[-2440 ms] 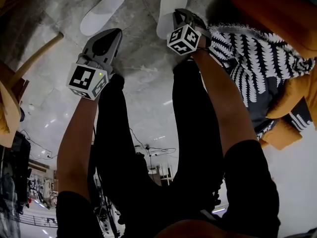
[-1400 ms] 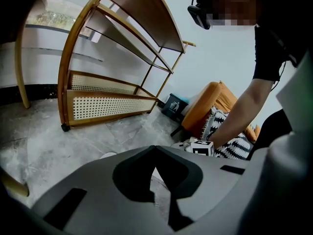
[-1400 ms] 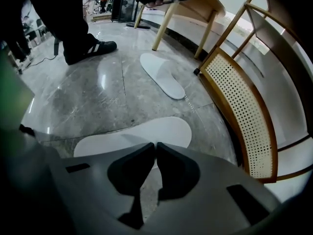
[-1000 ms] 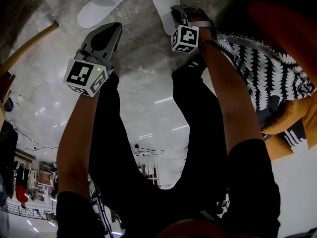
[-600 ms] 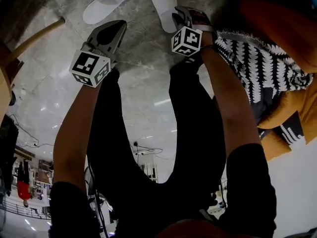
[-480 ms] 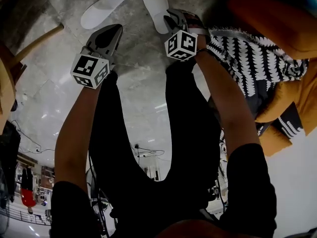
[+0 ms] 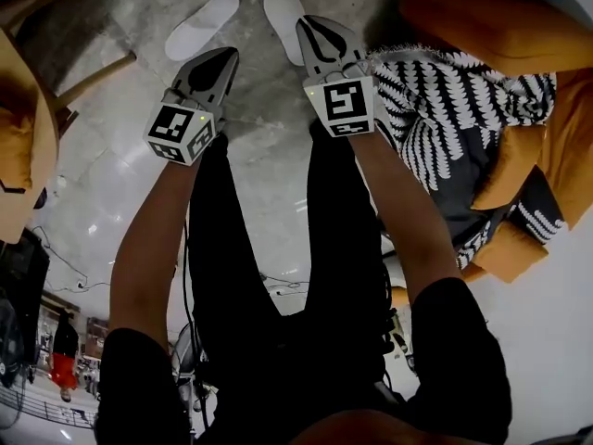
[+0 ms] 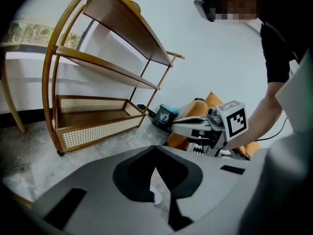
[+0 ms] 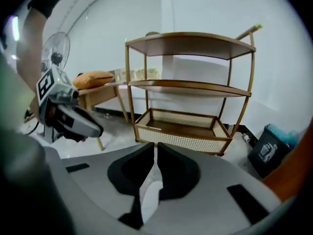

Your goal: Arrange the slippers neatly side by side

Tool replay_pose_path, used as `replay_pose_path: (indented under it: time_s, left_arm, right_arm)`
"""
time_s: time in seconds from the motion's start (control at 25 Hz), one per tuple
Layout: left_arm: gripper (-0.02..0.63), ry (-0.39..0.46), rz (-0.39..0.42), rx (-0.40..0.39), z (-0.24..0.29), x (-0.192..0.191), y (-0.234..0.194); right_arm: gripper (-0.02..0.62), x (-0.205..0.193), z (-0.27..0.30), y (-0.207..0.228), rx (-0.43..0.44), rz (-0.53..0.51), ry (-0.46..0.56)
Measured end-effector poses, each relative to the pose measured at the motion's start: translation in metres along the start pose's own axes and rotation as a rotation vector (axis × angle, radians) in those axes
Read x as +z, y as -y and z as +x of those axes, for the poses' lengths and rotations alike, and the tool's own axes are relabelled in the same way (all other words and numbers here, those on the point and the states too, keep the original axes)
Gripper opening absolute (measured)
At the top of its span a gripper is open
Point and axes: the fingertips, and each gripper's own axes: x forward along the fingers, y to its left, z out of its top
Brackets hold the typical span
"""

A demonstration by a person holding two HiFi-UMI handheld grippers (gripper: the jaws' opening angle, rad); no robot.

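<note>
Two white slippers lie on the grey stone floor at the top of the head view, the left slipper (image 7: 202,26) slanted, the right slipper (image 7: 282,11) nearly straight, a gap between them. My left gripper (image 7: 225,56) hovers below the left slipper, shut and empty. My right gripper (image 7: 310,24) hangs over the right slipper's heel end. Its jaws have just been closing and stand together but for a thin slit, nothing between them. In the right gripper view a slipper (image 9: 149,196) shows far below the right gripper (image 9: 155,146). The left gripper (image 8: 155,166) shows its tips touching.
A wooden shelf rack (image 8: 98,116) with a cane-sided bottom tray (image 9: 186,129) stands ahead. Orange cushions (image 7: 491,26) and a black-and-white patterned throw (image 7: 445,100) lie right of the slippers. A wooden chair leg (image 7: 88,77) slants at left. A dark bin (image 9: 269,151) stands beside the rack.
Both grippers have lifted away from the floor. The right one has rolled so its marker cube faces up, and it no longer touches the right slipper. The slippers stay put.
</note>
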Motion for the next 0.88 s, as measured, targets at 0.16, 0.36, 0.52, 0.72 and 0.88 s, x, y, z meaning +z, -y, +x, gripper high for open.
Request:
replay_pose_path:
  time_s: [0.16,0.36,0.52,0.72,0.88]
  left_arm:
    - [0.014,0.067,0.001,0.023,-0.019,0.019,-0.001]
    - [0.015,0.145,-0.006,0.096,-0.033,0.027,-0.014]
    - [0.014,0.141,-0.038,0.138,-0.035,0.014,-0.026]
    - [0.025,0.026,-0.011,0.129,-0.032,-0.021,-0.042]
    - [0.118,-0.09,0.021,0.172,-0.021,-0.052,-0.07]
  right_arm:
    - [0.043,0.023,-0.015,0.001,-0.051,0.143,0.079]
    - [0.043,0.018,-0.02,0.0,-0.087,0.277,0.103]
    - [0.043,0.011,-0.016,-0.005,-0.093,0.306,0.085]
    - [0.043,0.003,-0.005,-0.018,-0.051,0.302,0.055]
    - [0.043,-0.012,0.008,-0.013,-0.041,0.302,0.043]
